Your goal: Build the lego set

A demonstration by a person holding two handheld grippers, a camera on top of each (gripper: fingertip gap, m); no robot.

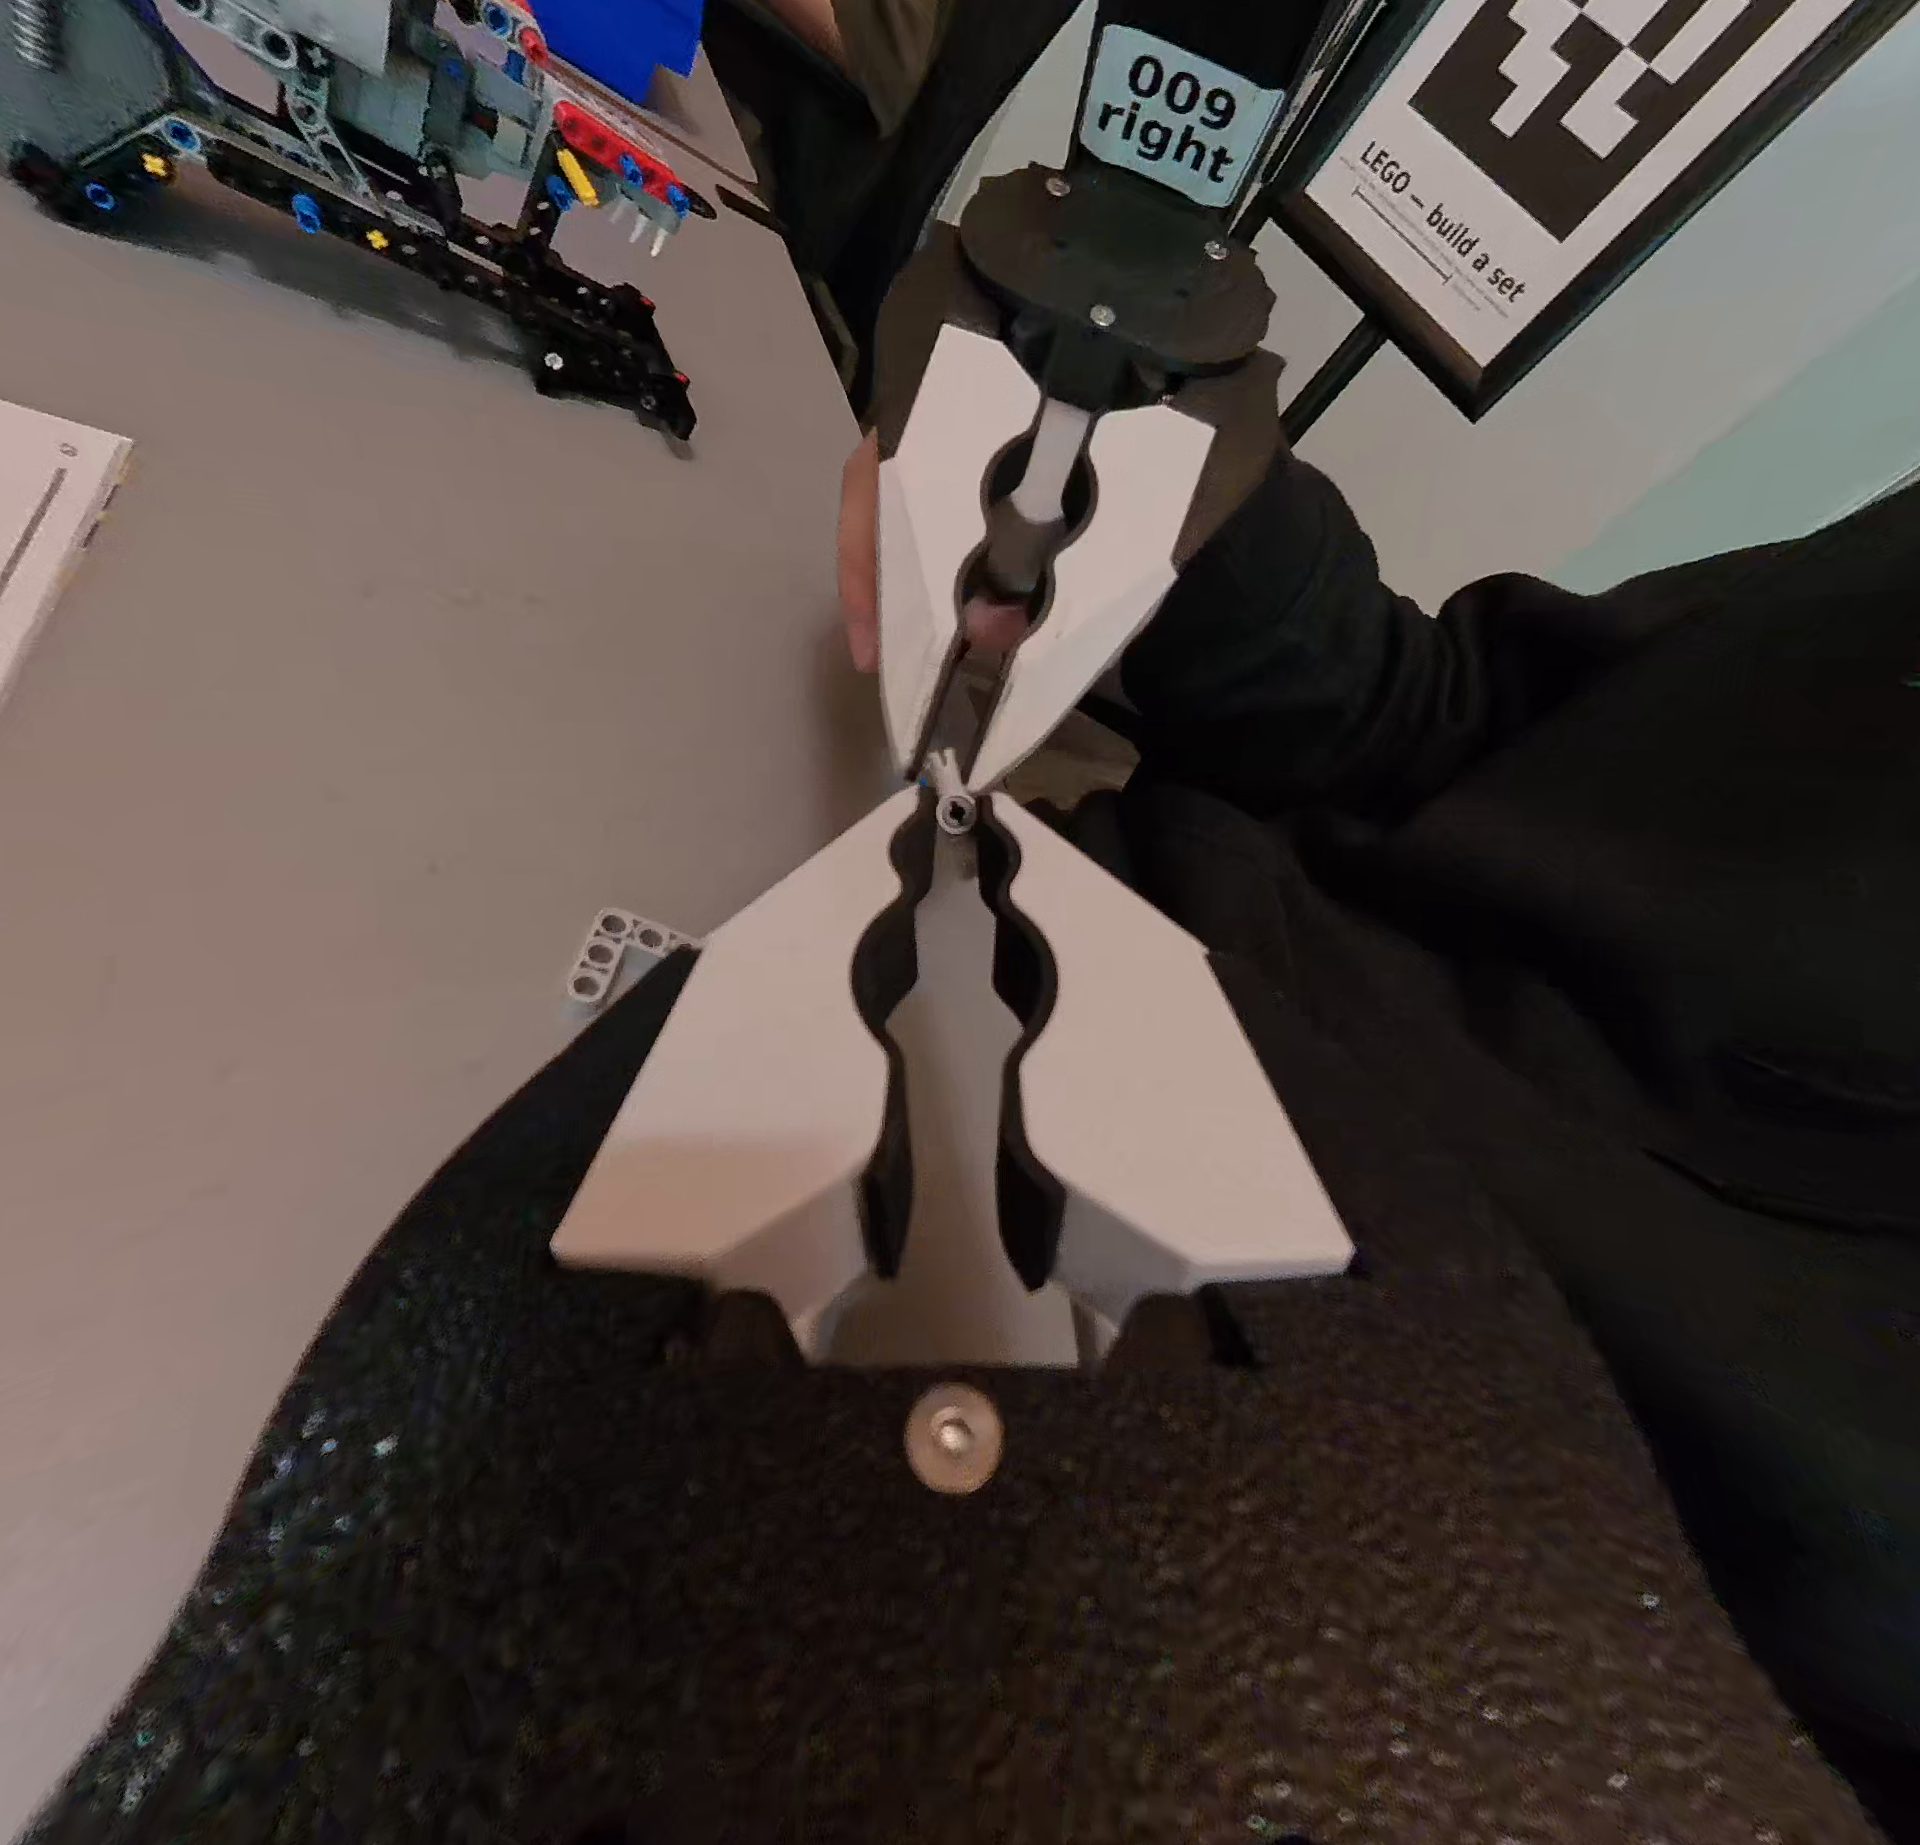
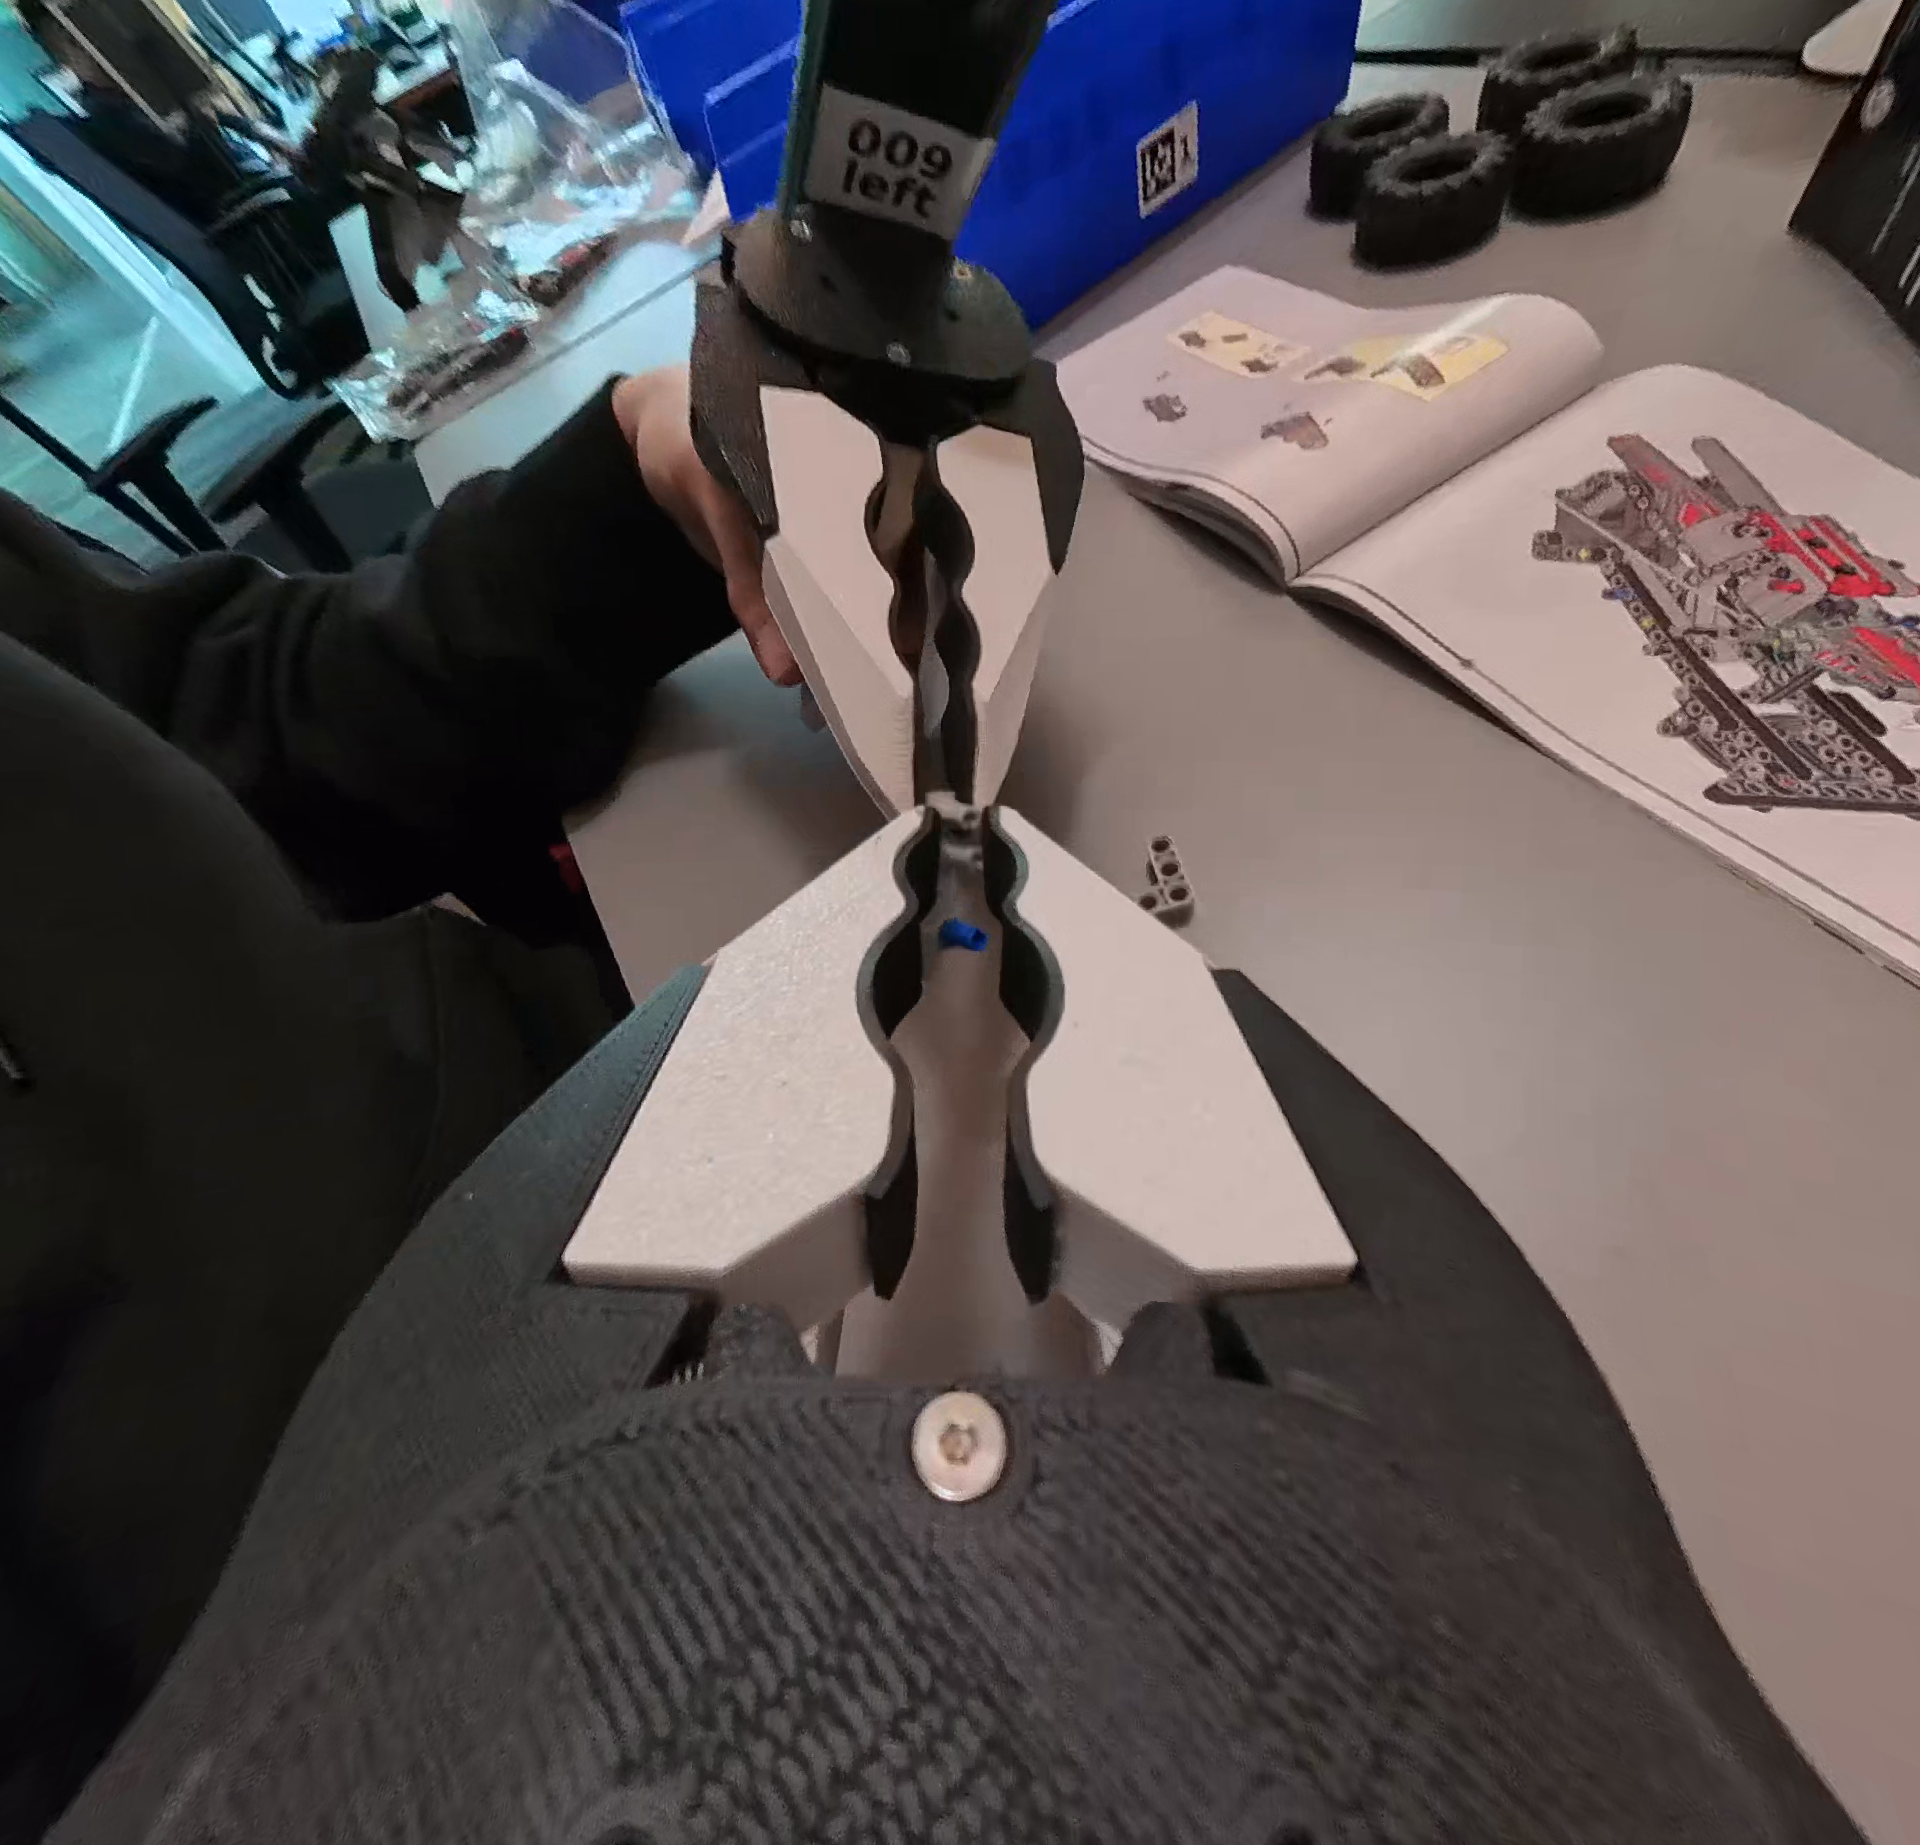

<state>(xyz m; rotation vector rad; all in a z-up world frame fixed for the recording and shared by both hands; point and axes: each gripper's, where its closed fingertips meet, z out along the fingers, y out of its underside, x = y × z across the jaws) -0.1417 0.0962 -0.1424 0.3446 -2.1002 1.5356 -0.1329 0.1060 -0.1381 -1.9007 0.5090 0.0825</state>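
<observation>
In the left wrist view my left gripper [image 1: 954, 810] is shut on a small grey connector [image 1: 955, 812] with a cross hole. My right gripper [image 1: 940, 769] comes down from above and meets it tip to tip, above the grey table's edge. In the right wrist view my right gripper [image 2: 961, 821] is shut on a small grey piece [image 2: 961, 829], with a blue pin [image 2: 961, 933] sticking back between the fingers. The left gripper [image 2: 943, 796] touches that piece from above. The partly built red, grey and black model [image 1: 312, 112] stands at the far left of the table.
A grey L-shaped beam [image 2: 1169, 876] lies loose on the table [image 2: 1351, 964], also in the left wrist view [image 1: 613, 954]. An open instruction booklet [image 2: 1455, 507], several black tyres [image 2: 1496, 154] and blue bins [image 2: 1143, 81] lie beyond. A framed marker sign [image 1: 1610, 81] stands nearby. Black sleeves hold both grippers. The grippers are tip to tip, or close to it.
</observation>
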